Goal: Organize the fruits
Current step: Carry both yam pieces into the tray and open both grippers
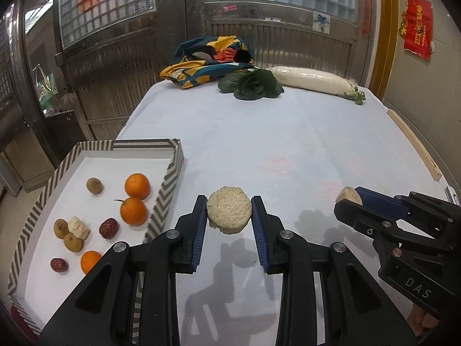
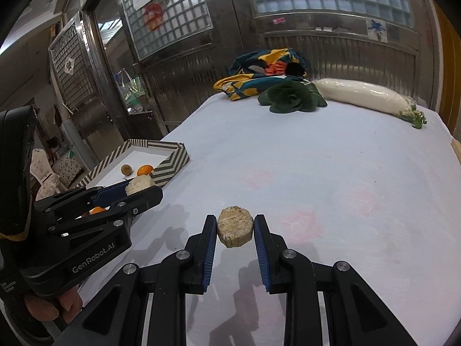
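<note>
My left gripper [image 1: 229, 210] is shut on a pale round dried slice [image 1: 229, 214], held above the white tablecloth just right of the striped tray [image 1: 165, 184]. The tray holds oranges [image 1: 137, 185], small brown fruits [image 1: 94, 185], red dates [image 1: 109, 228] and a pale chunk [image 1: 78, 227]. My right gripper [image 2: 234, 227] is shut on a second tan round slice [image 2: 235, 230], lifted over the cloth. In the left wrist view the right gripper [image 1: 350, 199] shows at the right with its slice [image 1: 349, 195]; in the right wrist view the left gripper [image 2: 141, 187] shows at the left, in front of the tray [image 2: 170, 167].
At the far end of the table lie a colourful cloth bag [image 1: 207, 60], a dark green leafy vegetable [image 1: 253, 85] and a long white radish [image 1: 311, 79]. A wooden strip [image 1: 415, 144] runs along the table's right edge. Metal doors stand behind.
</note>
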